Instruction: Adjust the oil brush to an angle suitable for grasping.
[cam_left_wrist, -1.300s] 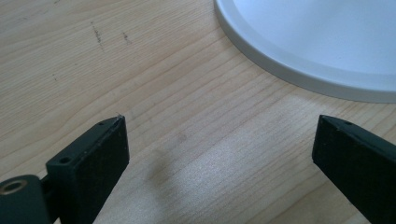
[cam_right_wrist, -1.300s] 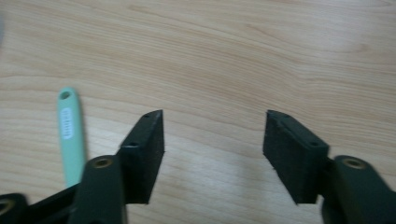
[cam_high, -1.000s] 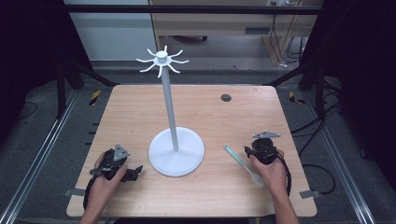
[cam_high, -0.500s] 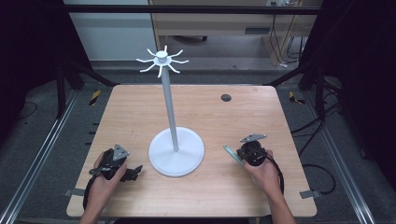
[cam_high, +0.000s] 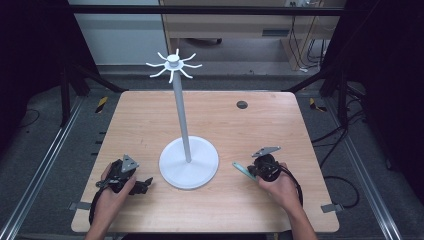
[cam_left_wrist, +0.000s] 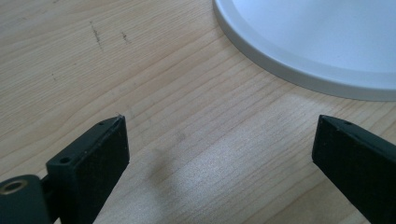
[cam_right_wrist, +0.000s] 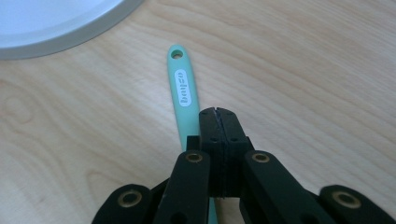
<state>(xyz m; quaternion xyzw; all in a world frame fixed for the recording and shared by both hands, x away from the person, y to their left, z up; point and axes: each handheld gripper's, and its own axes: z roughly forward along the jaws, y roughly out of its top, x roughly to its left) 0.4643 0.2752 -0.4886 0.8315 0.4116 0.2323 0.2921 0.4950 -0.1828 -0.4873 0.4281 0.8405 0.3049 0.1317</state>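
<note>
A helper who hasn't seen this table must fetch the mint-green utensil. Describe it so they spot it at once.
Start at the tall white stand with the round base in the middle of the light wooden table. Just right of that base, the right claw is shut on a slim mint-green plastic handle. It has a hanging hole and a white oval label at its end.

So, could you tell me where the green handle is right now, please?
In the high view, the green handle lies on the table's right side, between the white stand's base and the right gripper, whose jaws are shut on it.
</note>
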